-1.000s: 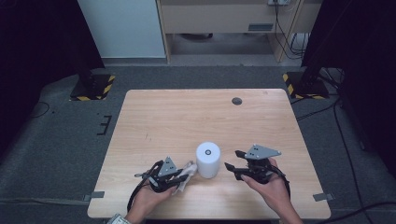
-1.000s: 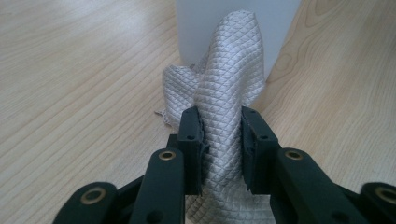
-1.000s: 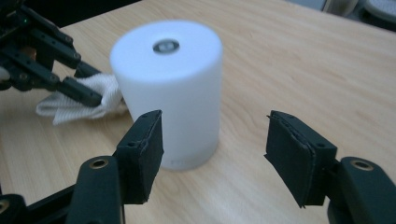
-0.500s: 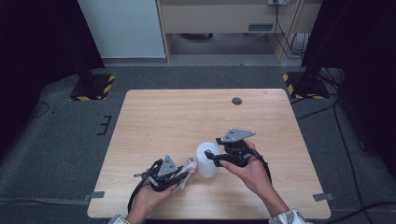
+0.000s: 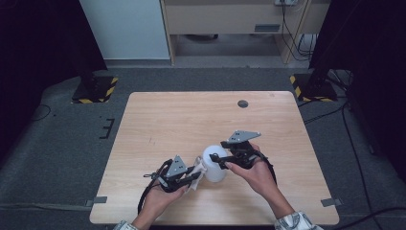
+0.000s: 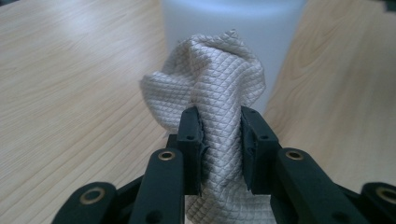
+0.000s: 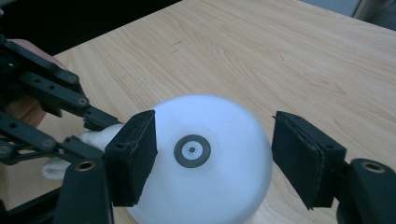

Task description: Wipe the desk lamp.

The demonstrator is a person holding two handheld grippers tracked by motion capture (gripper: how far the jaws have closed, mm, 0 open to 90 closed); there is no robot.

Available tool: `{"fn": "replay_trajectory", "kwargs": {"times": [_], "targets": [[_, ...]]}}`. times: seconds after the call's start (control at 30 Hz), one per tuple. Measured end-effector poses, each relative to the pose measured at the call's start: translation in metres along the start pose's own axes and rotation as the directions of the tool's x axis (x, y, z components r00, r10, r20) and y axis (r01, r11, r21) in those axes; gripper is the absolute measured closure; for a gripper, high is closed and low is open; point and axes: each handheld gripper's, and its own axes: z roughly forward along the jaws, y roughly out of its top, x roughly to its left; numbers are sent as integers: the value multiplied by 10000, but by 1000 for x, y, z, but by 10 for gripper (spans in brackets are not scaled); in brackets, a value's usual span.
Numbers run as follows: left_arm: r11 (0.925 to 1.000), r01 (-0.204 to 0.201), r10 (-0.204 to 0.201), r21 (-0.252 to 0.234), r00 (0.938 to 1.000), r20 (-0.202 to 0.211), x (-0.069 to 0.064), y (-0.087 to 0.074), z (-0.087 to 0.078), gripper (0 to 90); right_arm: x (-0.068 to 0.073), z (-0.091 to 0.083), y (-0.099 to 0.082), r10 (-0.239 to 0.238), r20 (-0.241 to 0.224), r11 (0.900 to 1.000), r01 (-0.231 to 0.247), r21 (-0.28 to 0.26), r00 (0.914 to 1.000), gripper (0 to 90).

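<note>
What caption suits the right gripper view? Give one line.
Right gripper straddles the white bottle's top, jaws open; left gripper holds a cloth alongside.

The wooden table [image 5: 191, 120] stands on grey carpet [image 5: 62, 143]. A white bottle [image 5: 214, 164] stands upright on it near the front edge. A small dark disc [image 5: 242, 103] lies near the far edge, well apart from the bottle. Tape tabs [image 5: 99, 200] hold its front corners.

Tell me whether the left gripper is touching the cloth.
Touching. In the left gripper view, the left gripper has both jaws pressed into the grey cloth, which bunches out between them.
</note>
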Motion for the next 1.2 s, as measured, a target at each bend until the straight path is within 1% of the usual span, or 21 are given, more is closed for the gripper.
{"fn": "replay_trajectory", "kwargs": {"times": [0.1, 0.13, 0.23, 0.3, 0.37, 0.4, 0.43, 0.47, 0.5, 0.53, 0.57, 0.6, 0.67, 0.7, 0.77, 0.83, 0.9, 0.97, 1.07, 1.1, 1.2], "targets": [[9990, 80, -65, -432, 9993, 359, -4, 4, -4, 714, -1, 0, -1, -55, -64, 10000, 55, -52, 10000, 315], [9988, 40, -19, -489, 9990, 440, -6, 5, -3, 714, -1, 0, -2, -17, -86, 10000, 16, -84, 10000, 315], [9999, -55, 60, -150, 9993, 377, -10, 5, 5, 714, -3, -1, -4, 131, -202, 9997, -135, -212, 9997, 316], [9996, -28, 18, 297, 9994, 341, -12, 2, 14, 715, -3, -1, -5, 134, -207, 9996, -139, -244, 9997, 316], [9973, 76, -107, 727, 9991, 420, -12, -2, 23, 715, -3, -1, -5, 107, -198, 9996, -112, -241, 9997, 316], [9962, 61, -99, 869, 9990, 434, -12, -4, 26, 715, -3, -1, -4, 83, -171, 9997, -87, -237, 9998, 317], [9956, -58, 16, 940, 9990, 440, -13, -4, 27, 715, -3, -2, -5, 87, -172, 9997, -91, -220, 9998, 317], [9955, -124, 81, 936, 9989, 462, -13, -3, 26, 715, -3, -2, -5, 87, -172, 9997, -91, -220, 9998, 317], [9975, -118, 84, 699, 9987, 498, -12, 0, 22, 715, -3, -2, -5, 85, -169, 9997, -89, -220, 9998, 317], [9997, -13, -1, 264, 9986, 531, -11, 5, 15, 716, -3, -2, -4, 94, -167, 9997, -97, -219, 9998, 317], [10000, 29, -24, -88, 9987, 506, -10, 9, 8, 716, -3, -2, -4, 117, -143, 9997, -120, -212, 9998, 317], [9991, 19, 1, -419, 9989, 474, -10, 14, 2, 715, -3, -2, -4, 124, -112, 9997, -126, -188, 9999, 317], [9961, 13, 32, -884, 9987, 505, -10, 21, -5, 715, -2, -2, -4, 115, -89, 9998, -116, -141, 9999, 317], [9955, -53, 101, -941, 9987, 503, -11, 22, -6, 716, -2, -2, -3, 140, -73, 9998, -140, -118, 9999, 318], [9977, -125, 157, -672, 9988, 469, -12, 21, -2, 716, -1, -2, -2, 123, -53, 9999, -123, -38, 9999, 318], [9993, -237, 250, -299, 9987, 436, -12, 16, 5, 717, -1, -3, -2, 93, -5, 10000, -93, 11, 10000, 318], [9995, -301, 297, 93, 9988, 379, -12, 11, 11, 718, -1, -3, -2, 115, 6, 9999, -115, 31, 9999, 318], [9986, -265, 248, 453, 9990, 378, -12, 7, 18, 718, -1, -3, -2, 147, 23, 9999, -147, 54, 9999, 318], [9937, -236, 192, 1093, 9990, 413, -9, 2, 28, 719, 0, -3, -1, 151, 103, 9998, -152, 100, 9998, 318], [9907, -333, 285, 1320, 9989, 382, -8, -1, 32, 718, 0, -3, -1, 137, 123, 9998, -139, 108, 9998, 318], [9848, -478, 419, 1671, 9984, 388, -5, -4, 38, 718, -2, -4, -1, 168, 82, 9998, -169, 121, 9998, 318]]}}
